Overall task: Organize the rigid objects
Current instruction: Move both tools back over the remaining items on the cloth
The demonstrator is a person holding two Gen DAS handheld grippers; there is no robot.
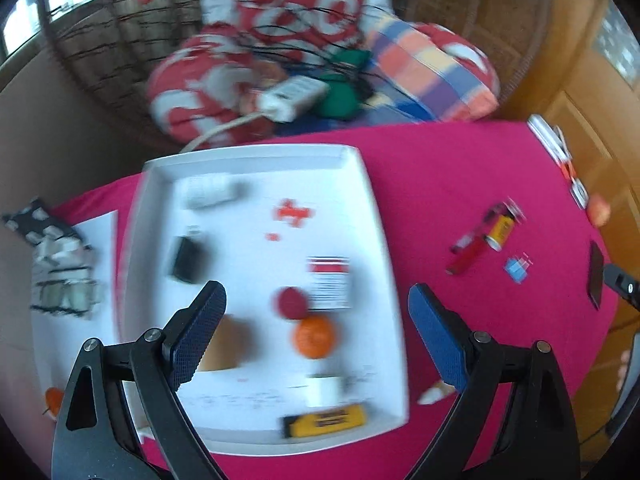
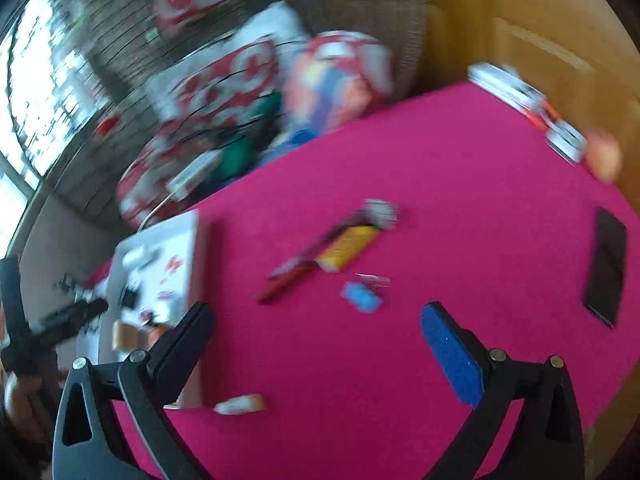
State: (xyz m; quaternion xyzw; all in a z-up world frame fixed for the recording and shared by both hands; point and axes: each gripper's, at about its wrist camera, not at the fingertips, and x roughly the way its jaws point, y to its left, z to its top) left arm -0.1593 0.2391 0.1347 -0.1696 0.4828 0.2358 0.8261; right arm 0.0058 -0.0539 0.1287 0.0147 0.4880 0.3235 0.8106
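right gripper (image 2: 314, 320) jaws wide open, empty | yellow battery (image 2: 347, 249) at 12 o'clock, long axis 2–8 | left gripper (image 1: 316, 300) open over white tray (image 1: 376, 216), farther

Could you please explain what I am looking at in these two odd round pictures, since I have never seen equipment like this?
Each picture comes from a fisheye camera mounted on a hand-held gripper, looking forward along its two fingers. No robot: a person holds one in each hand. The left gripper hovers open over a white tray already holding an orange ball, a yellow pack and other blurred items. The right gripper hangs open over the pink tablecloth, where a red stick, a yellow can and a small blue item lie. Neither holds anything.
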